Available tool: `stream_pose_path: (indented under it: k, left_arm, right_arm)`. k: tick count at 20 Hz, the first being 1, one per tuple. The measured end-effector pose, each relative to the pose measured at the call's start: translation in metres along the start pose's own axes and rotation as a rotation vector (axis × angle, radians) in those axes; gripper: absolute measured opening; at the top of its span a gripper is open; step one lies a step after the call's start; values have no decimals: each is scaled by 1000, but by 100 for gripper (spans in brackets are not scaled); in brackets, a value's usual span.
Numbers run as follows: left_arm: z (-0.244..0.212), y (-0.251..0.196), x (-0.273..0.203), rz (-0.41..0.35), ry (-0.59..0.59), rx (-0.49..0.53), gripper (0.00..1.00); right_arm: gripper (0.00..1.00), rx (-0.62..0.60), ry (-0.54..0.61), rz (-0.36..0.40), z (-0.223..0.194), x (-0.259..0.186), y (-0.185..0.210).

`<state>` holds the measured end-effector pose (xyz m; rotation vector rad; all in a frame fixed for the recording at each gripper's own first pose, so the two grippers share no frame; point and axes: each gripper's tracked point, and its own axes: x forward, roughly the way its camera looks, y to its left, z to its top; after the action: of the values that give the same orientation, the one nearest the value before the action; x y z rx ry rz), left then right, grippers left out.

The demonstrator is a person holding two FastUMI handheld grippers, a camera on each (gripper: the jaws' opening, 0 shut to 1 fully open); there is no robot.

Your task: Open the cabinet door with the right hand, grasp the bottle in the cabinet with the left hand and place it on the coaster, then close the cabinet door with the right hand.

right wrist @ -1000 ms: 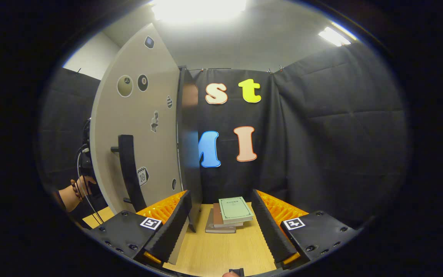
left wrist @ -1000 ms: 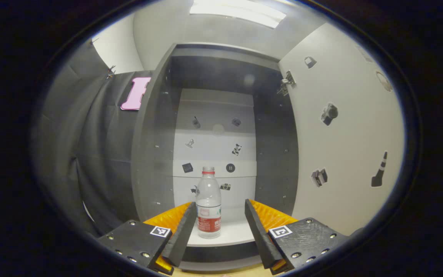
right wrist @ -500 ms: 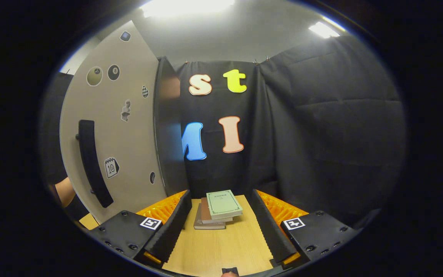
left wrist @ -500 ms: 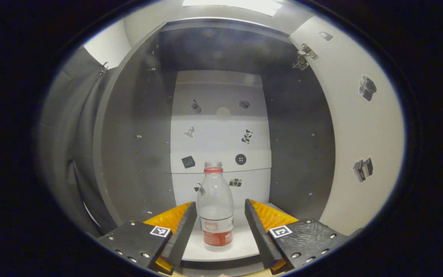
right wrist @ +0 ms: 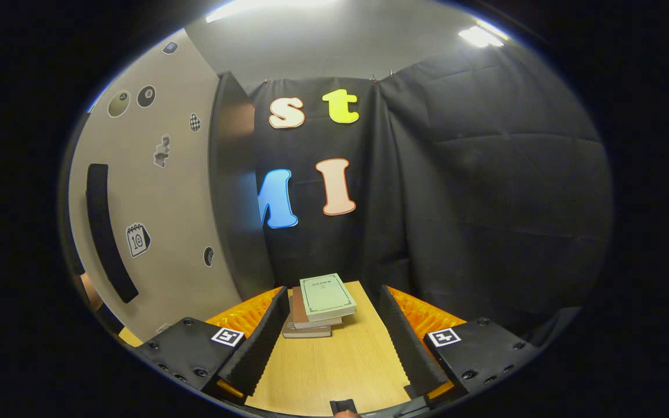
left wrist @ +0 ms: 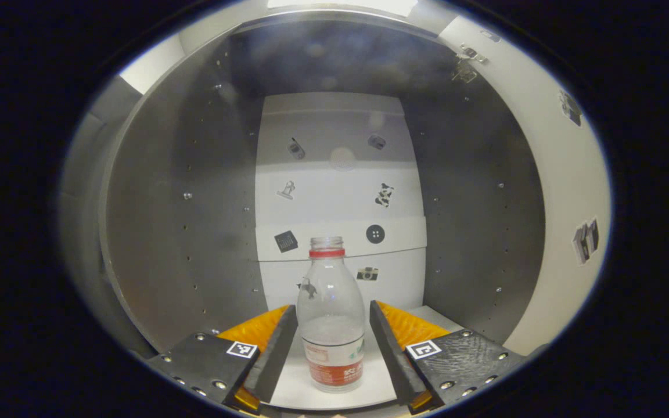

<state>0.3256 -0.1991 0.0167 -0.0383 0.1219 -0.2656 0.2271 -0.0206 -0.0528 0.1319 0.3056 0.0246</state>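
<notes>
1. The bottle (left wrist: 331,325) stands upright on the white shelf (left wrist: 381,371) inside the cabinet (left wrist: 195,232), at about 6 o'clock in the left gripper view. It sits between the fingers of the left tongs (left wrist: 333,342), which are spread apart with a gap on each side, so it is not gripped.

2. It is clear plastic with a red band at the neck and a red and white label low on the body. It looks empty or nearly so, and no cap shows on the mouth. I judge it light and easy to topple.

3. Risk: if one finger meets the bottle before the other, it may skid or tip over on the smooth shelf.

4. Risk: a hard squeeze may buckle the thin wall, and a high grip may let the base swing.

5. Risk: the cabinet side walls stand close at 9 and 3 o'clock, so a wide pull-out could clip them.

6. The door (right wrist: 154,191) with its dark handle (right wrist: 105,232) stands open at 9 o'clock in the right gripper view. The right tongs (right wrist: 332,342) are spread, holding nothing, over the bench (right wrist: 334,371), near a stack of books (right wrist: 317,305).
</notes>
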Motion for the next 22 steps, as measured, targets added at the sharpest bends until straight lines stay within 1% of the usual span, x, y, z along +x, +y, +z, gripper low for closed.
stream_pose_path:
  k: [2,3,4,5,6,7,8,9,11,12,13,15,16,17,19,20,21,22]
  left_arm:
    - [-4,1,4,7,10,-13,75]
    - [-5,3,4,10,9,-18,77]
    - [-3,4,3,14,6,-22,77]
    - [-2,5,0,21,0,-27,75]
    - [2,5,-3,27,-10,-30,76]
    - [7,8,-8,35,-22,-29,73]
    - [12,8,-11,39,-34,-26,71]
    - [16,8,-18,39,-45,-25,71]
    - [26,10,-31,45,-63,-26,71]
    - [32,11,-40,49,-72,-31,73]
    - [35,14,-47,57,-83,-36,71]
    - [42,21,-65,74,-101,-45,71]
    - [45,25,-76,83,-111,-50,73]
    - [48,28,-89,89,-120,-59,71]
    - [49,37,-111,94,-129,-70,71]
    - [49,45,-123,99,-134,-72,71]
    - [47,51,-132,100,-137,-76,71]
    - [45,56,-143,98,-140,-80,71]
  right_arm:
    - [100,-3,8,-3,-3,2,-3]
    - [100,-8,10,-4,-4,2,-3]
    - [100,-12,11,-5,-4,2,-4]
    - [100,-15,12,-4,-5,3,-5]
    - [100,-17,13,-1,-5,2,-6]
    - [100,-17,13,2,-5,3,-6]
    - [97,-18,12,5,-4,2,-7]
    - [100,-18,10,9,-4,5,-9]
    - [100,-21,1,20,-2,8,-9]
    - [100,-24,-6,28,-1,10,-8]
    - [100,-32,-11,36,0,13,-7]
    - [100,-52,-14,55,1,19,-3]
    - [100,-62,-15,68,3,20,-1]
    - [100,-72,-20,76,4,20,2]
    - [100,-79,-43,80,7,18,9]
    - [97,-76,-55,85,9,16,14]
    - [100,-72,-65,92,10,13,22]
    - [100,-65,-77,94,11,8,27]
